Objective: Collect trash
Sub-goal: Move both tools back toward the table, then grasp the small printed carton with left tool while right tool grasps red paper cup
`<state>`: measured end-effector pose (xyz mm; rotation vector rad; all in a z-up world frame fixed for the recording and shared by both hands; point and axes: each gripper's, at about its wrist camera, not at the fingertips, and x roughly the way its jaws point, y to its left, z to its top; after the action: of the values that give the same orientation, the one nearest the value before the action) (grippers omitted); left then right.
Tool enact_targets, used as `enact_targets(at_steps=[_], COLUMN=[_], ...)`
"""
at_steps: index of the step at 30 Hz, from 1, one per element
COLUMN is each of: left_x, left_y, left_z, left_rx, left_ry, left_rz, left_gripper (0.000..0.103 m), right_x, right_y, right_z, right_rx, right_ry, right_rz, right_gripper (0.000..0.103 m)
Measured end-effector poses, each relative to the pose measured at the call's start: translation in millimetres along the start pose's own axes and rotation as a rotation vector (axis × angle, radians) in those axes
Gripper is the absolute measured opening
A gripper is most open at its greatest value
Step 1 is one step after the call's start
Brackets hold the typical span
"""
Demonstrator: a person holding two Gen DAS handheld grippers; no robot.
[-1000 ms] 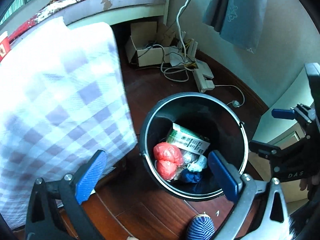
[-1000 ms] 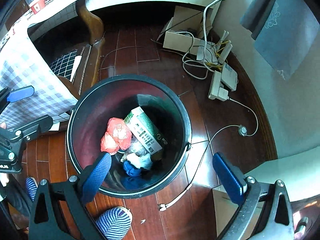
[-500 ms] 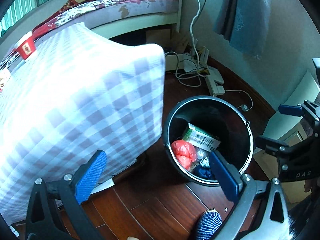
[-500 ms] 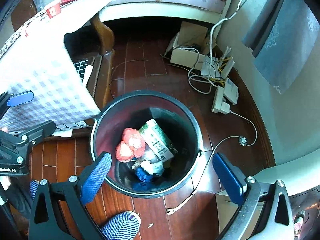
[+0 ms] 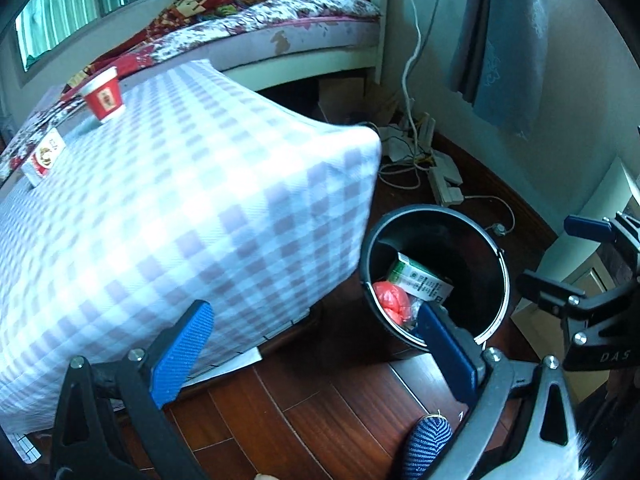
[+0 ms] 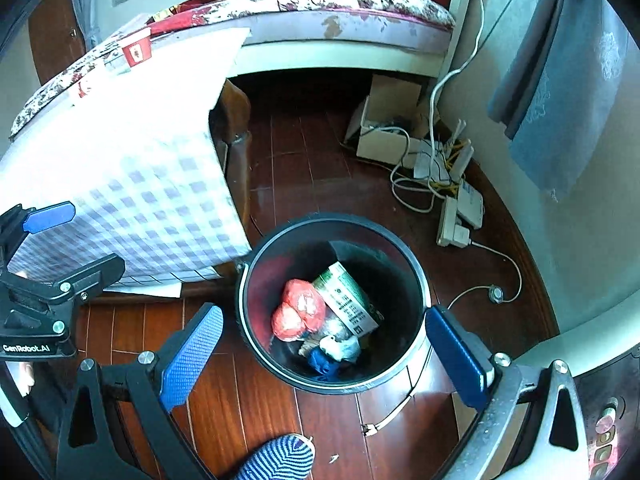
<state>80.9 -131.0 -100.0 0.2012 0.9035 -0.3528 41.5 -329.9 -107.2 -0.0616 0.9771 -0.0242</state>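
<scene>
A black bin (image 6: 336, 221) stands on the wooden floor beside a table with a checked cloth (image 5: 180, 200). Inside the bin lie a green-and-white carton (image 6: 346, 300), a red bag (image 6: 298, 312), a white wad and something blue (image 6: 324, 362). A red paper cup (image 5: 103, 94) and a small red-and-white box (image 5: 44, 156) sit on the table's far side. My left gripper (image 5: 314, 352) is open and holds nothing, above the floor between table and bin. My right gripper (image 6: 324, 356) hangs open over the bin's near side. The bin (image 5: 496, 256) is partly hidden by my left gripper's right finger.
A power strip with tangled cables (image 6: 456, 216) and an open cardboard box (image 6: 384, 128) lie by the wall behind the bin. A bed (image 6: 320, 12) runs along the back. A blue cloth (image 6: 560, 100) hangs at right. A striped-socked foot (image 6: 280, 460) is near the bin.
Both grippers have risen and drawn back from the bin, which looks smaller now. The table top with the red cup has come into view. Both stay open.
</scene>
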Motion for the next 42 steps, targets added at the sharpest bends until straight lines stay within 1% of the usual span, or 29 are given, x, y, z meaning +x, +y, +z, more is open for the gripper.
enact_targets(at_steps=[8, 15, 17, 22, 28, 30, 32, 34, 35, 37, 42], left_x=[-26.6, -46.2, -49.4, -58.2, -65.3, -66.1, -66.2, -64.6, -64.0, -59.8, -36.7], left_y=[33.2, 71.9, 82.0, 118.7, 167.6, 187.0, 205.6, 228.9, 236.2, 257.3, 315.7], left_z=[-3.0, -5.9, -7.7, -9.8, -8.9, -5.2, -0.2, 9.0, 11.4, 20.0, 45.7], left_rx=[-0.055, -0.125, -0.145, -0.198, -0.251, -0.265, -0.279, -0.296, -0.299, -0.307, -0.364], left_ry=[-0.044, -0.085, -0.092, -0.112, -0.127, -0.128, -0.132, -0.141, -0.144, -0.142, -0.143], left_rz=[0.034, 0.078, 0.089, 0.133, 0.186, 0.207, 0.226, 0.251, 0.26, 0.278, 0.303], left_gripper=[0.102, 0.102, 0.102, 0.102, 0.102, 0.102, 0.102, 0.102, 0.102, 0.102, 0.102], right_x=[-13.1, -19.5, -22.2, -25.7, -18.9, -13.7, -10.3, -3.7, -1.7, 0.0, 24.4], right_y=[29.3, 60.4, 71.4, 99.4, 142.0, 156.2, 170.7, 190.7, 199.5, 214.1, 249.4], right_z=[15.4, 32.6, 38.8, 54.7, 77.1, 88.6, 104.5, 126.2, 135.9, 156.1, 211.3], right_rx=[-0.009, -0.019, -0.033, -0.048, -0.073, -0.075, -0.1, -0.16, -0.18, -0.204, -0.261], right_ry=[-0.054, -0.121, -0.153, -0.216, -0.263, -0.26, -0.274, -0.221, -0.216, -0.247, -0.264], right_rz=[0.023, 0.059, 0.066, 0.107, 0.131, 0.147, 0.192, 0.199, 0.206, 0.223, 0.273], right_gripper=[0.102, 0.102, 0.102, 0.102, 0.102, 0.102, 0.102, 0.102, 0.102, 0.102, 0.102])
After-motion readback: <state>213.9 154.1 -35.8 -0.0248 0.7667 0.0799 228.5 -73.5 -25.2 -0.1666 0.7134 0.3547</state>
